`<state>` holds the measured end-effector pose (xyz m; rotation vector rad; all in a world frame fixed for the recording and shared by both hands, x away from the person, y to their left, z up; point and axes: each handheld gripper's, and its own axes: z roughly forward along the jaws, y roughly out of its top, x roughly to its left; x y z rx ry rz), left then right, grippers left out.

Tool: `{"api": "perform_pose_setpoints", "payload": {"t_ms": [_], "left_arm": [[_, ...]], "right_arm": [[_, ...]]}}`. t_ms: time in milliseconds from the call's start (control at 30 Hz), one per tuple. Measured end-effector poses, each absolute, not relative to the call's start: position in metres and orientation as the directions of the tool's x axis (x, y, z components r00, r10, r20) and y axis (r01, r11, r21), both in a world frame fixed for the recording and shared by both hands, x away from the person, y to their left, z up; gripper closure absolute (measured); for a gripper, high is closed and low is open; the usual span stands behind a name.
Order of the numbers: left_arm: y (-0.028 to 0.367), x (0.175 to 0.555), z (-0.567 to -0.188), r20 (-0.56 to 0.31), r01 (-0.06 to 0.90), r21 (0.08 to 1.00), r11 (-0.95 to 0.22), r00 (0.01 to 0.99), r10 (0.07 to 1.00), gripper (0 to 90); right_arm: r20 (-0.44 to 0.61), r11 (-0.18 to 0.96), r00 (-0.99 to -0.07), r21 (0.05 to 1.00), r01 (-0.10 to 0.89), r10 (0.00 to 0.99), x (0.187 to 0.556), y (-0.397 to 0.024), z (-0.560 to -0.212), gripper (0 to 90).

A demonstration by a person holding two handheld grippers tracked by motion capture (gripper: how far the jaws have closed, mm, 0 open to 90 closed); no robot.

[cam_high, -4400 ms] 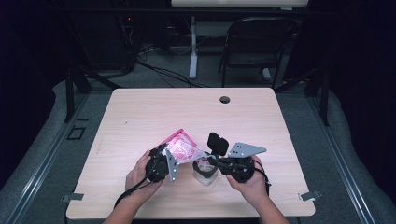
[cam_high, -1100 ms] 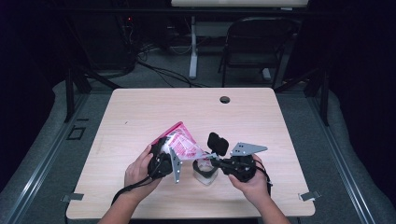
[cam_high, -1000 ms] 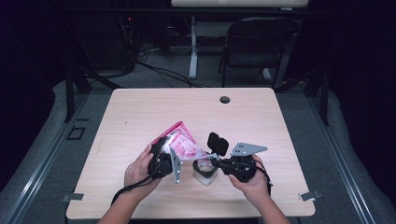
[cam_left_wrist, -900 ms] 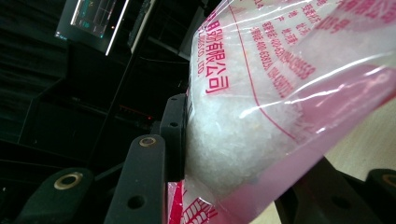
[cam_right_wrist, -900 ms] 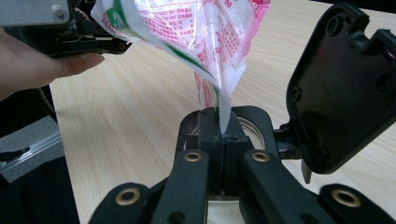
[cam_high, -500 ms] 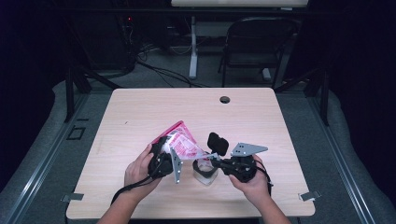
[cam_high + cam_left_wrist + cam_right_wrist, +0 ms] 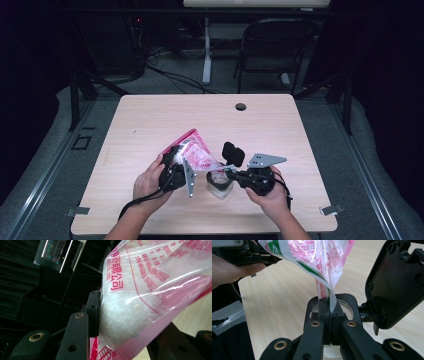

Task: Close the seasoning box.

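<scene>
Plastic bag [image 7: 196, 152] slants down toward jar [image 7: 219, 182] | left claw [image 7: 176, 165] clamps body | right claw [image 7: 231, 171] pinches corner

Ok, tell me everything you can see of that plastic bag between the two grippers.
The plastic bag is a clear pouch with a pink edge and pink and green printing, and holds white grains. It is tilted above the table, with its lower corner pointing down at the open jar. The left gripper clamps its filled body, and the right gripper pinches that lower corner shut between closed jaws just over the jar's mouth.
</scene>
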<state>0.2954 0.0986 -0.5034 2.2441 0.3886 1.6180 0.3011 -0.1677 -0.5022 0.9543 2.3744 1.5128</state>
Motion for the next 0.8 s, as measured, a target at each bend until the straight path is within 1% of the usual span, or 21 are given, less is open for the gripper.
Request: {"api": "perform_pose_setpoints", "payload": {"t_ms": [800], "left_arm": [[0.0945,0.2918,-0.5016,0.869,0.007,0.414,-0.910,0.296,0.397,66.3]], "right_arm": [[0.186,0.306,-0.774,0.843,0.441,0.605,0.3041,-0.1700,-0.5075,90.0]]}}
